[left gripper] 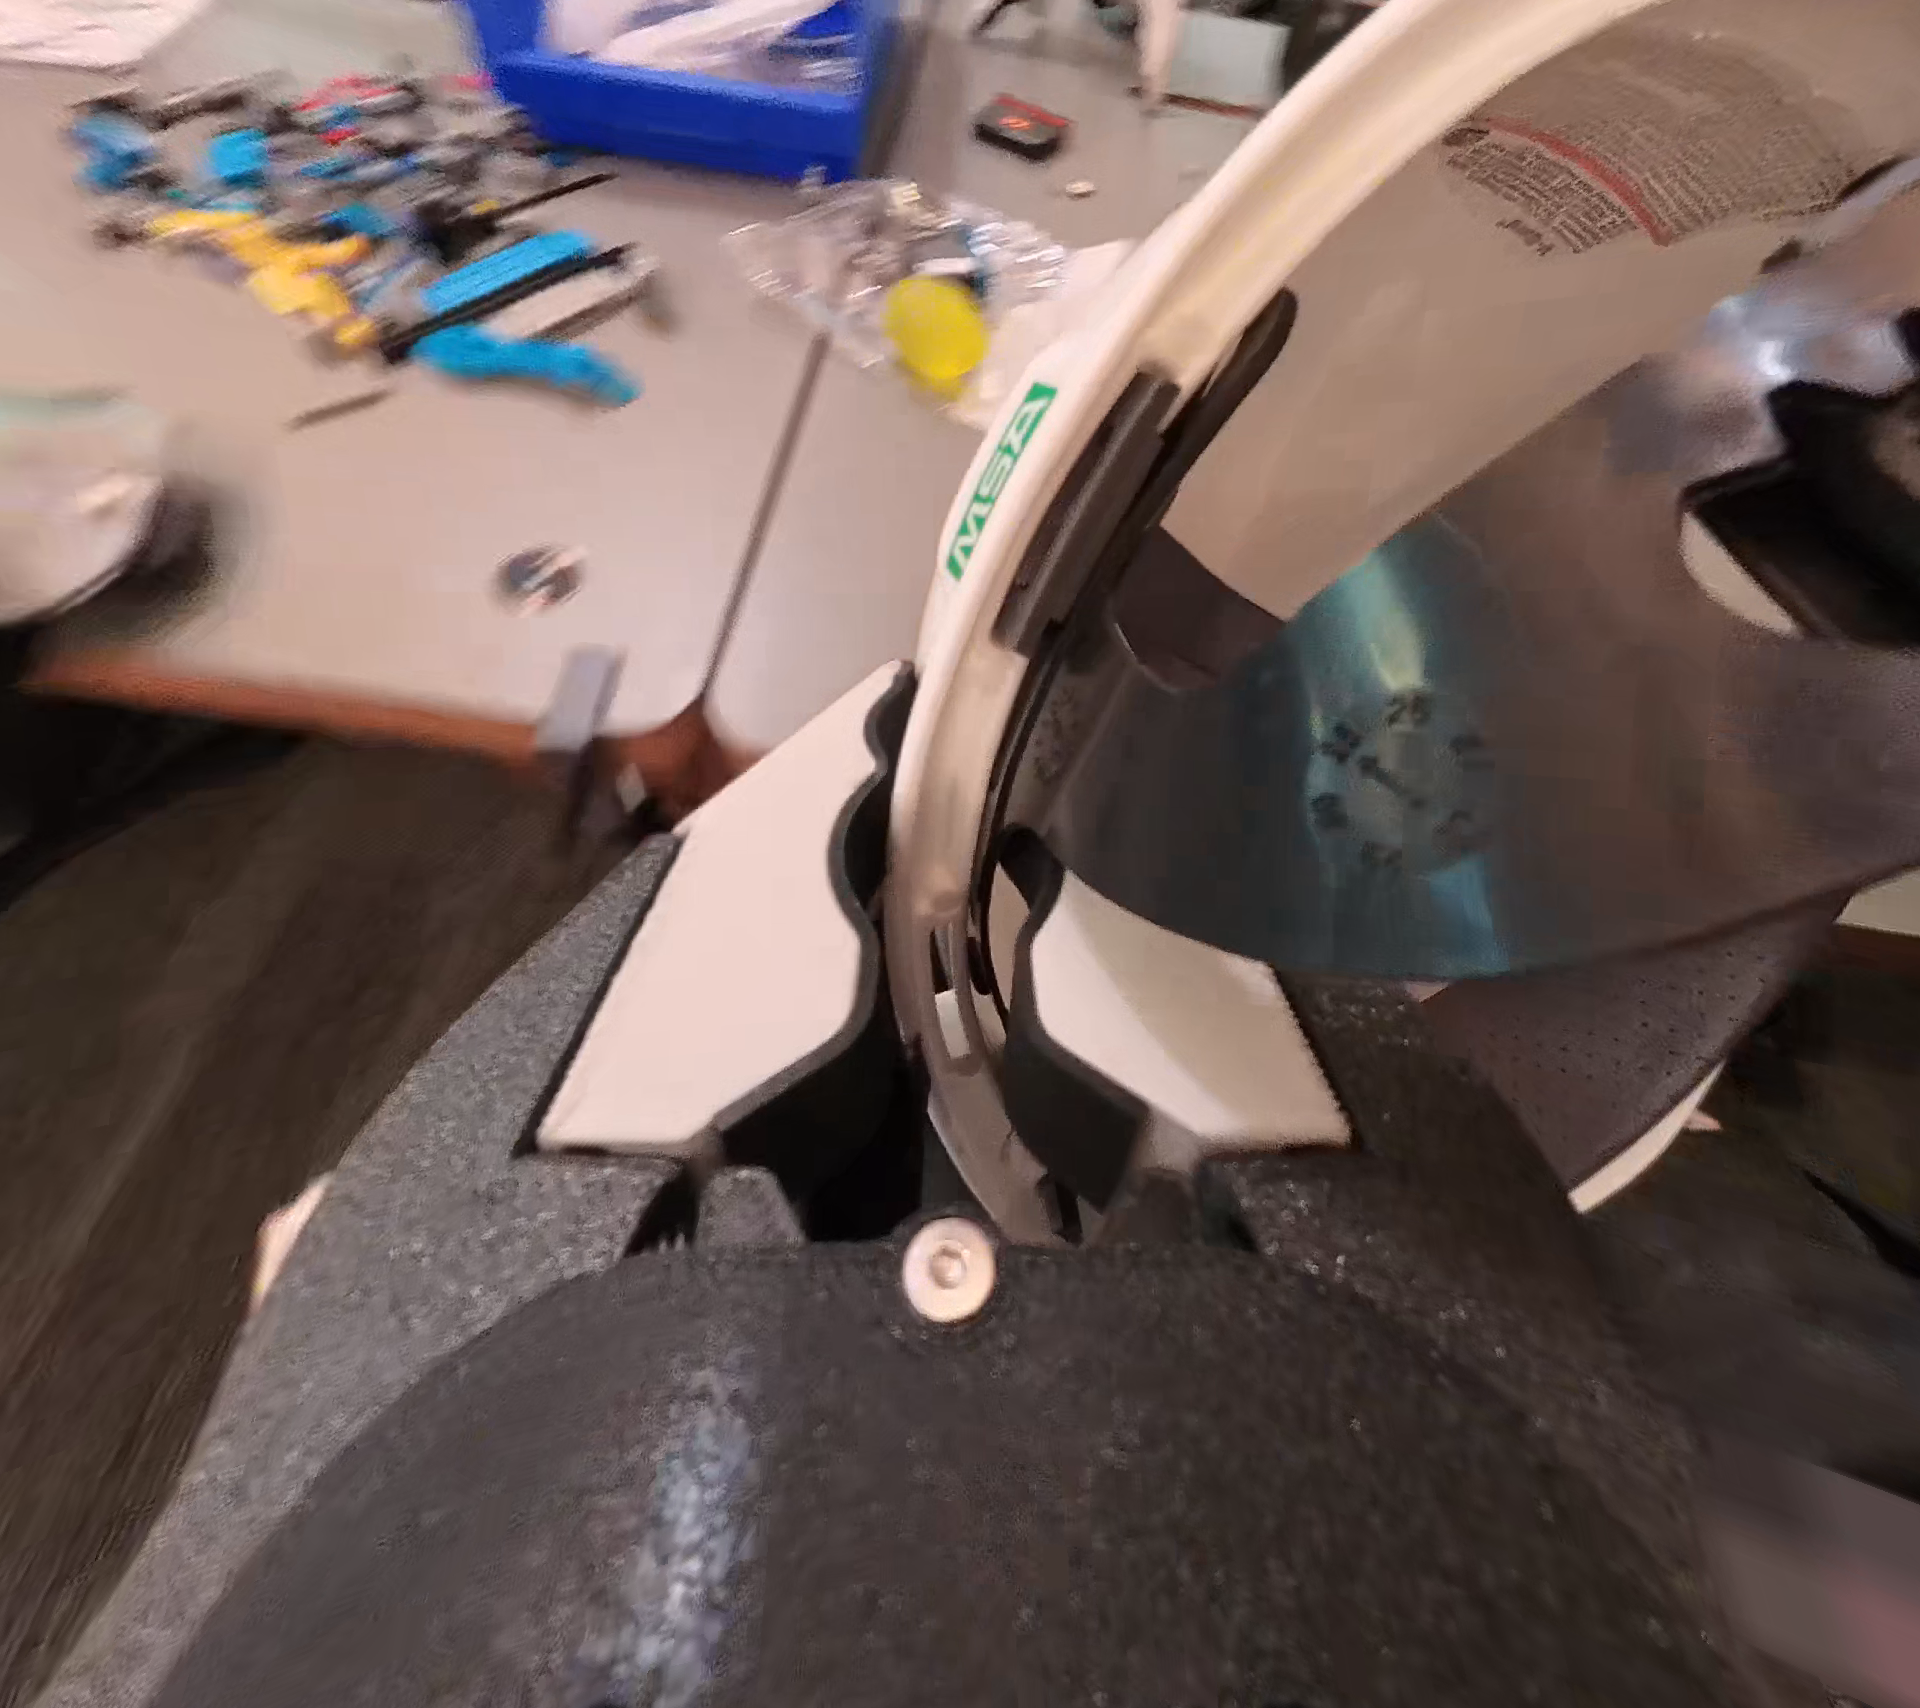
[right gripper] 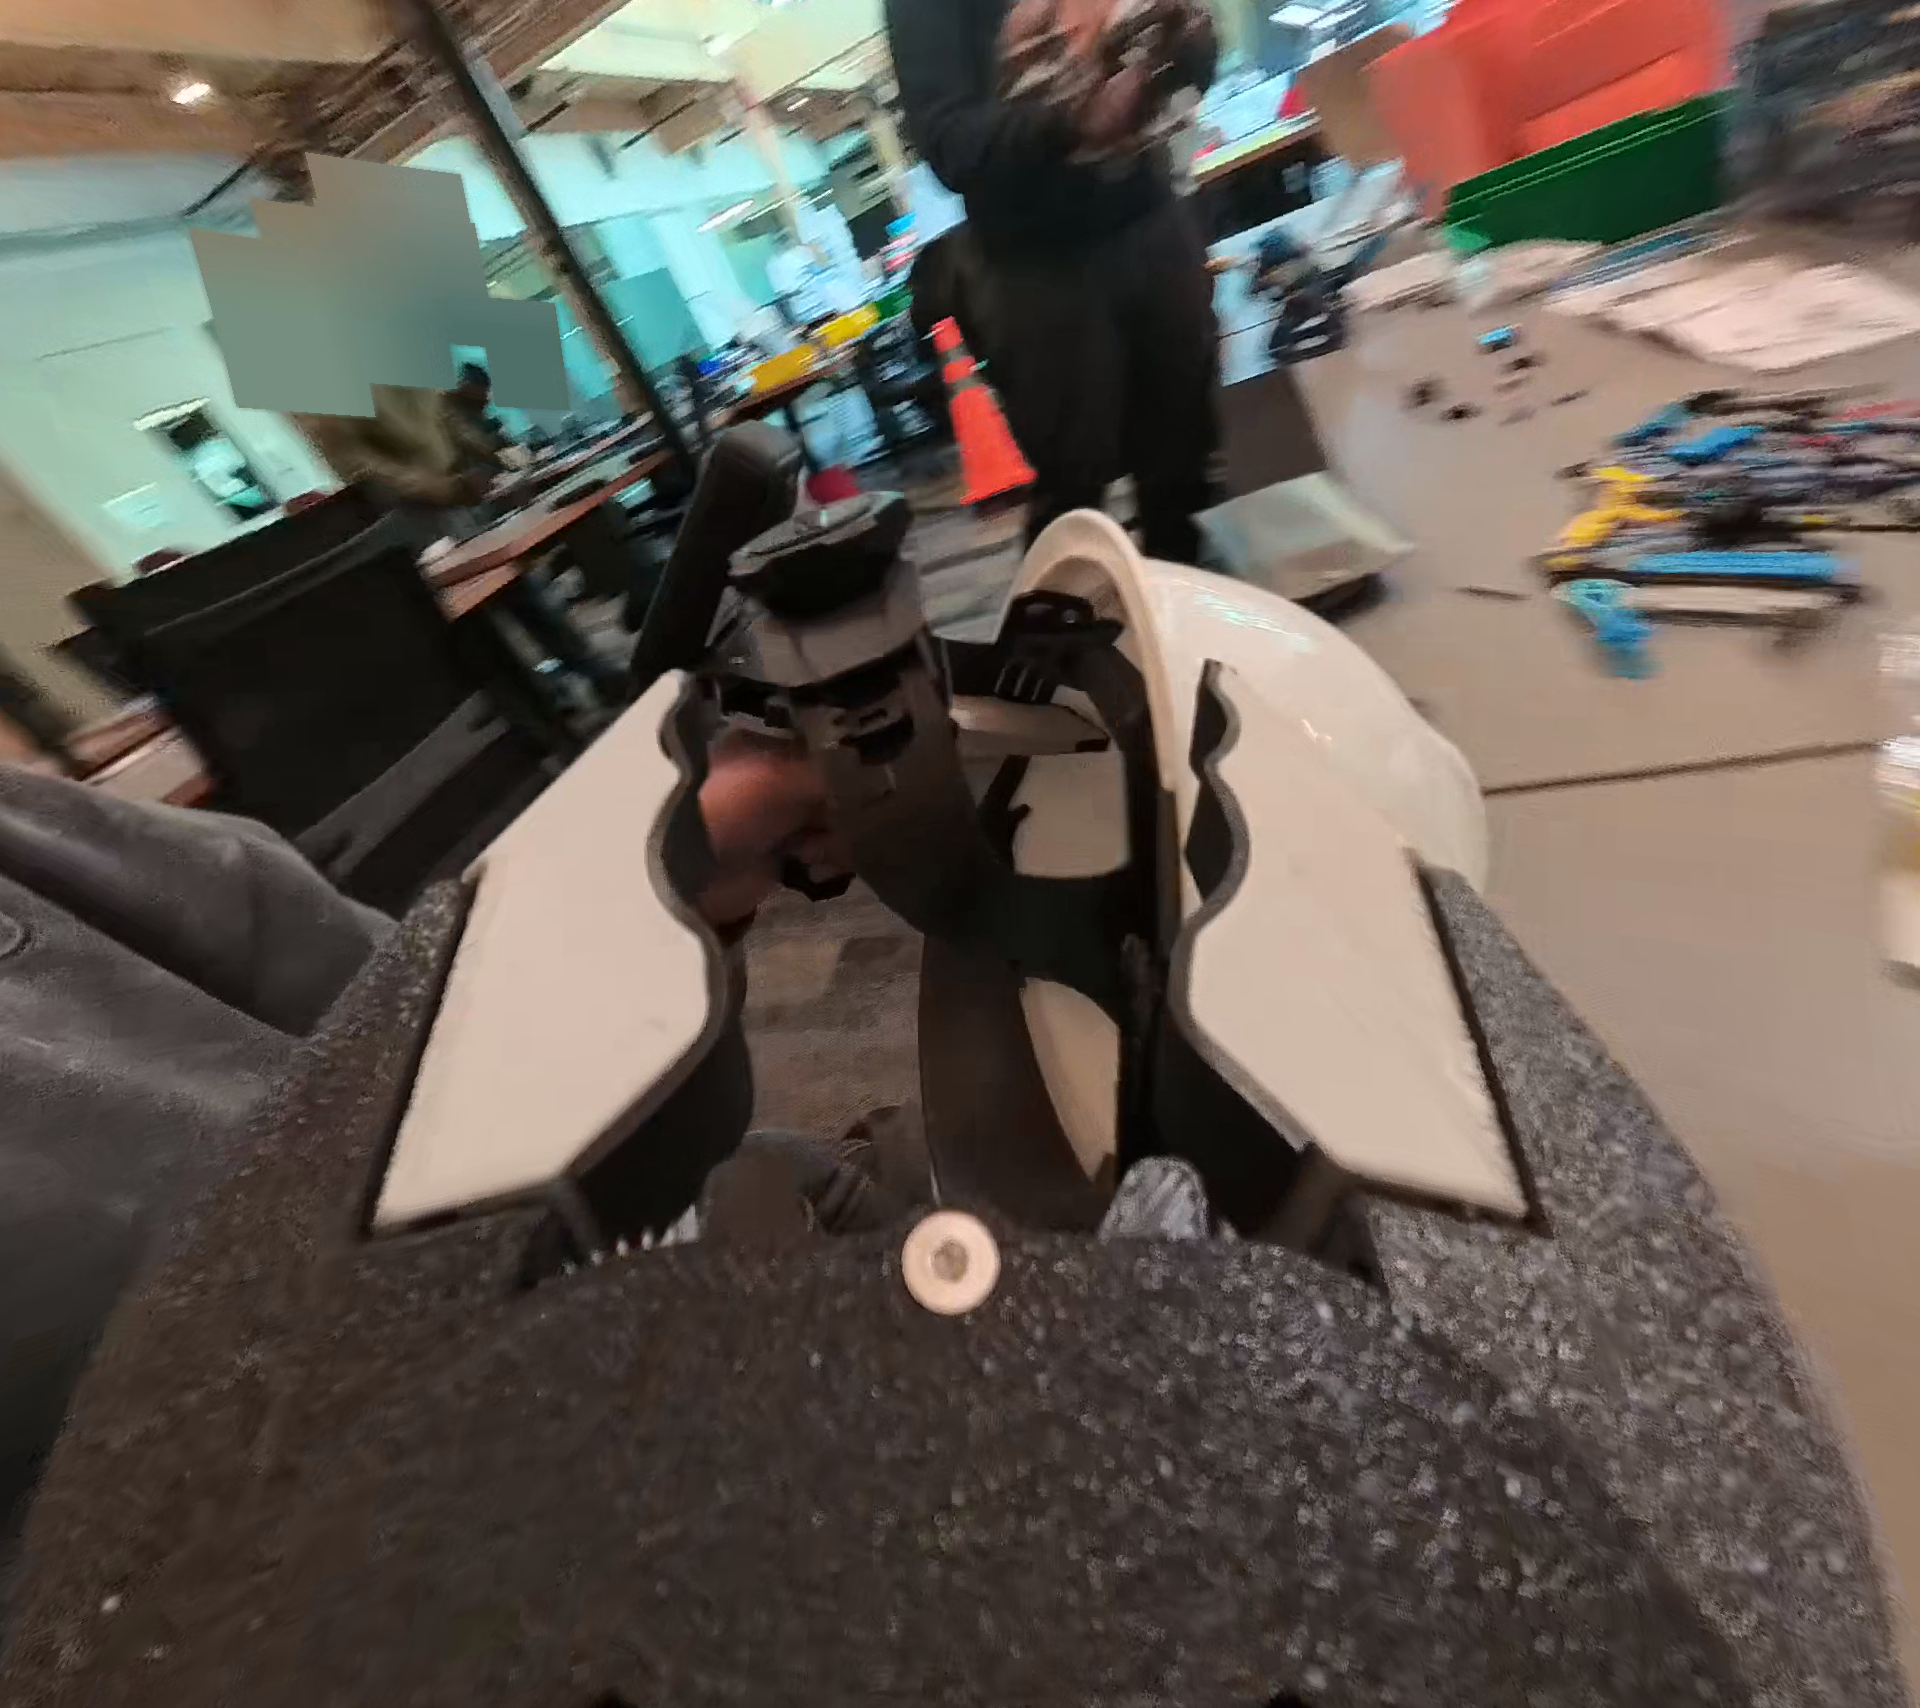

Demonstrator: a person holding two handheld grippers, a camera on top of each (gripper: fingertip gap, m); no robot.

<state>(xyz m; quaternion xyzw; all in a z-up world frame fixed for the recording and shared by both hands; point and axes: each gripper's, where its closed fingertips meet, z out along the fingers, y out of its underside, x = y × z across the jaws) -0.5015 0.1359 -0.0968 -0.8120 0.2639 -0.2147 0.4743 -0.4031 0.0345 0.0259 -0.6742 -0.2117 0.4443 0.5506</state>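
The left gripper (left gripper: 940, 837) is clamped on the rim of the white hard hat (left gripper: 1403, 370), lifted off the grey table (left gripper: 436, 515) and turned so its inside lining shows. The right gripper (right gripper: 940, 837) stands spread around the hat's rim and inner harness (right gripper: 925, 827) — contact there cannot be confirmed. A blue bin (left gripper: 665, 100) sits behind.

We see a hard hat (left gripper: 1195, 287) of smooth, glossy white plastic, with perforated matt padding inside. The left gripper (left gripper: 940, 837) has grainy, rough black body and smooth white fingers (left gripper: 727, 952). The table (left gripper: 416, 515) looks matt grey.
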